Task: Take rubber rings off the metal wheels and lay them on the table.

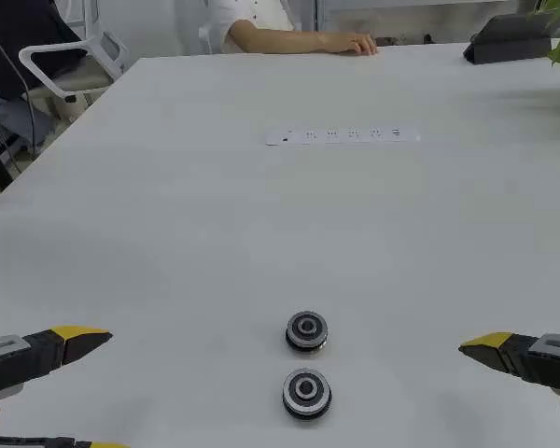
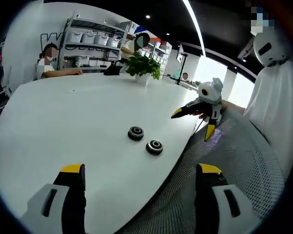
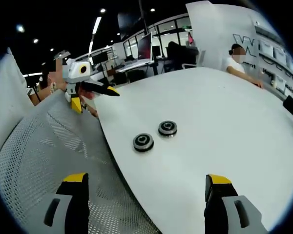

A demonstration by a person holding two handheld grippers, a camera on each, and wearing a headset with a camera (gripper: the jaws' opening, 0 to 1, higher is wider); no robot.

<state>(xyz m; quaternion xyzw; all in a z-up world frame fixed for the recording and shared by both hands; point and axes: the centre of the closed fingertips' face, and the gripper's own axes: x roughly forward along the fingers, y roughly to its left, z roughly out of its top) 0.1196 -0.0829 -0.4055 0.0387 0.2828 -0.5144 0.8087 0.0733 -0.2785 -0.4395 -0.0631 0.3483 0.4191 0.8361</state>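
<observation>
Counter: the white counter (image 1: 168, 233) ran across the head view, with a socket strip (image 1: 343, 135) in the upper middle.
Left claw: the left claw (image 2: 141, 169) stood spread wide with nothing between its jaws. In the head view it came in at the lower left edge.
Right claw: the right claw (image 3: 146, 178) was likewise spread and empty, entering at the lower right edge.
Wheels: two of metal, the far wheel (image 1: 306, 331) above the near wheel (image 1: 306, 393) in the lower centre, lying flat and just apart.
Key relation: the pair sat between the claws, well apart from both, and their row ran top to bottom in the frame. The right tip looked a shade nearer.
Rings: the rubber rings (image 1: 288, 332) seemed still on as dark rims, though too small to be sure.
Count: two claws, two wheels, probably two rings.
</observation>
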